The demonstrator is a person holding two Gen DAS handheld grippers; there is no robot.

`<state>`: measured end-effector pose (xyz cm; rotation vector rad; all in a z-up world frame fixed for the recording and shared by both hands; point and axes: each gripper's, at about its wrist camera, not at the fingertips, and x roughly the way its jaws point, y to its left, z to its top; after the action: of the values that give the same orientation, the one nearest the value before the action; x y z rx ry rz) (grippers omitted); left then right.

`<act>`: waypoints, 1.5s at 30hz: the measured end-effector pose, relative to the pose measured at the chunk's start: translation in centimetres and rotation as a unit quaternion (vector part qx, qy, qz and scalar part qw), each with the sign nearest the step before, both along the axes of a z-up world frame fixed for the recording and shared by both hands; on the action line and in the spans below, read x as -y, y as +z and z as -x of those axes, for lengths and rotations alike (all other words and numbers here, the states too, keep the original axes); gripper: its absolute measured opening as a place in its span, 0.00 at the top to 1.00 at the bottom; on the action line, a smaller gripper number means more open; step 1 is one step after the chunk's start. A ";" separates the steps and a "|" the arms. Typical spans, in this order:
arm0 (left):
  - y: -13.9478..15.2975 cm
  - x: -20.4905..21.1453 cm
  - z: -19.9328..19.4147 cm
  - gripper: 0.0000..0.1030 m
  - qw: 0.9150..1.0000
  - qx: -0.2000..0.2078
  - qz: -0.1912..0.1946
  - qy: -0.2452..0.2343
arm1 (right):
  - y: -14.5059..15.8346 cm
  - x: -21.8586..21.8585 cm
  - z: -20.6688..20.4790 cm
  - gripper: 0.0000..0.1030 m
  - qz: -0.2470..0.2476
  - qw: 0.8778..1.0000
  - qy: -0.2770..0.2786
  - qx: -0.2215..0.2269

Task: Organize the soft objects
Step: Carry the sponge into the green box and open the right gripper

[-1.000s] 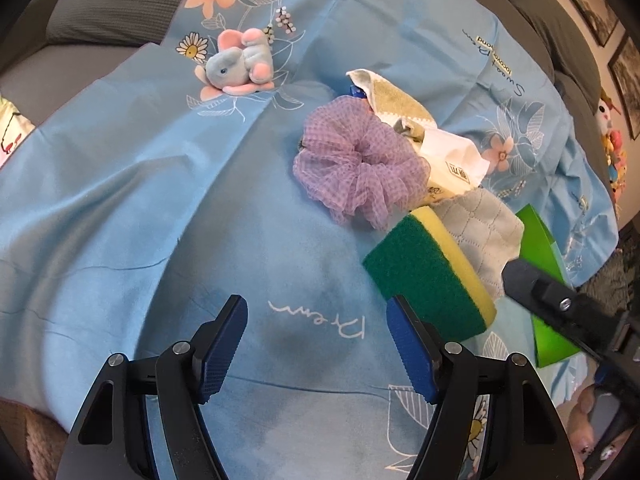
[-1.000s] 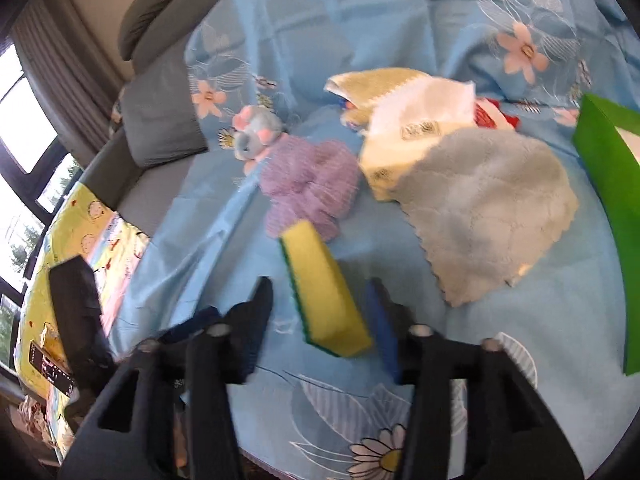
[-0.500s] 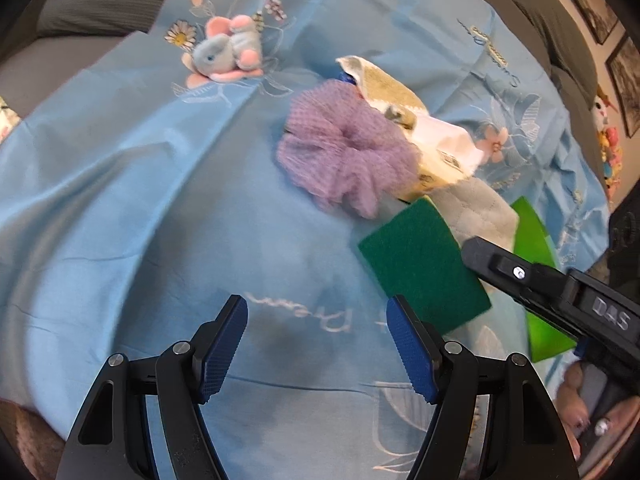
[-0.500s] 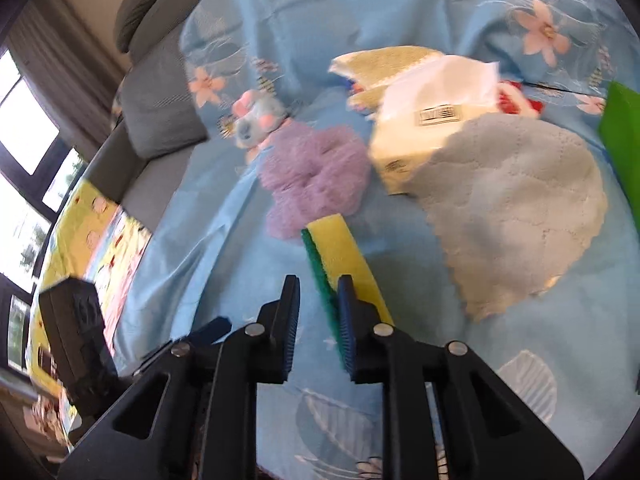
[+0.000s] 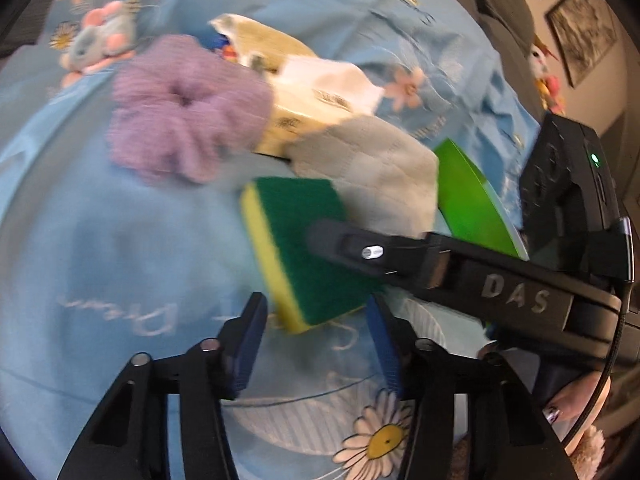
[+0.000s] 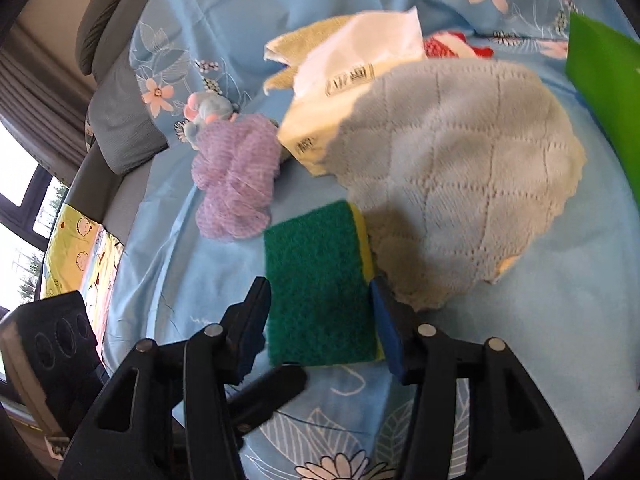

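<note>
A green-and-yellow sponge (image 5: 300, 240) (image 6: 316, 280) lies green face up on the blue floral sheet (image 5: 100, 220). My right gripper (image 6: 318, 300) straddles it. Its jaws are opening, with a pad close to each long side and no visible squeeze. My left gripper (image 5: 315, 312) is closing around the sponge's near corner, and its pads stand clear of it. In the left wrist view a finger (image 5: 360, 250) of the right gripper crosses over the sponge. A purple scrunchie (image 5: 184, 108) (image 6: 236, 184) and a grey quilted cloth (image 5: 372, 168) (image 6: 460, 168) lie just beyond.
A tissue pack (image 6: 360, 64), a yellowish towel (image 6: 304, 40) and a small plush elephant (image 5: 100, 36) lie further back. A green box (image 5: 468, 196) (image 6: 604, 88) stands at the right. Grey cushions (image 6: 124, 128) border the sheet. A hand (image 5: 576, 400) holds the right gripper.
The sponge stood on its edge and now lies flat, green side up. The right jaws narrowed on it, then widened. The left gripper swung right to the sponge and its jaws narrowed.
</note>
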<state>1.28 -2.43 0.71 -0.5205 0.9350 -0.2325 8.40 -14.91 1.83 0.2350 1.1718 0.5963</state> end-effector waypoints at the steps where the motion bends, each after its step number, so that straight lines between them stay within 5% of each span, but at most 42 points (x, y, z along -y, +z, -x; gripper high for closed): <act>1: 0.0 0.6 -0.2 0.55 1.000 -0.001 -0.013 -0.001 | -0.2 0.1 0.0 0.52 -0.001 1.000 -0.001 -0.005; 4: 0.7 1.6 -0.1 0.57 0.998 0.013 -0.058 -0.005 | -0.2 0.3 0.1 0.61 0.000 1.000 -0.003 -0.003; 10: 4.5 3.7 0.7 0.57 0.991 0.085 -0.101 -0.025 | 2.9 3.0 0.3 0.61 -0.045 0.998 -0.022 0.032; 22: 9.9 12.4 -2.4 0.57 0.975 0.158 -0.119 -0.103 | 8.2 13.1 0.3 0.60 -0.101 0.980 -0.135 0.102; 30: 9.6 18.5 -5.1 0.57 0.969 0.154 -0.107 -0.164 | 8.7 18.9 0.8 0.60 -0.059 0.968 -0.210 0.128; 45: 7.6 25.8 -8.5 0.57 0.963 0.116 -0.071 -0.231 | 6.7 27.1 0.4 0.59 -0.037 0.943 -0.317 0.096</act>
<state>9.75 -28.23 8.35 -0.1309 0.8260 -0.6306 8.03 -41.99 8.51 0.5794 0.8185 0.0890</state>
